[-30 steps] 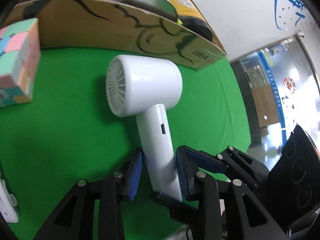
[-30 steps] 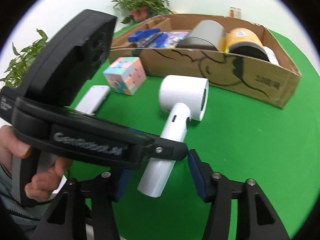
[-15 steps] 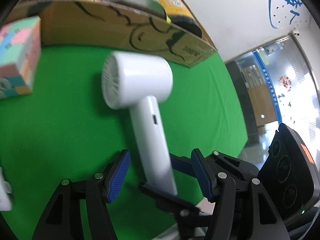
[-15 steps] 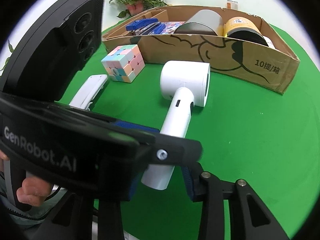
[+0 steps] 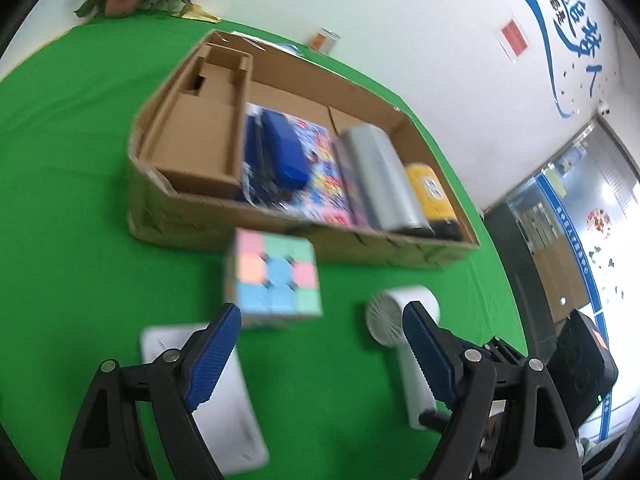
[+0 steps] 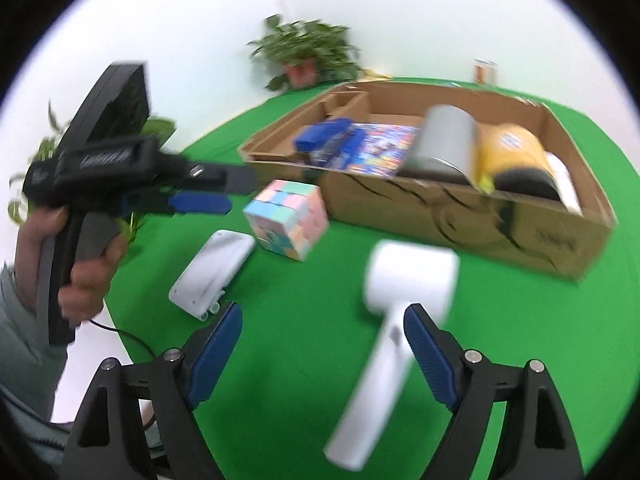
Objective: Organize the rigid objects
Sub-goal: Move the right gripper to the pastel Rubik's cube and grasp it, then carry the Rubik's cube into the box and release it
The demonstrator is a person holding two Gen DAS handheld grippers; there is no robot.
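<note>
My left gripper [image 5: 320,344] is opening wide with nothing between its pads, above the green table [image 5: 80,160]. My right gripper [image 6: 322,344] is opening too; the white hair dryer [image 6: 394,312] lies on the cloth under it, and I think the pads are clear of the handle, though the blur makes that hard to judge. The pastel cube [image 6: 288,218] sits just in front of the cardboard box [image 6: 460,208], beside a white flat device [image 6: 212,272]

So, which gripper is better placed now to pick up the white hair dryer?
Right. The hair dryer handle lies between the right gripper as its jaws open. The left gripper, also opening, points toward the pastel cube.
</note>
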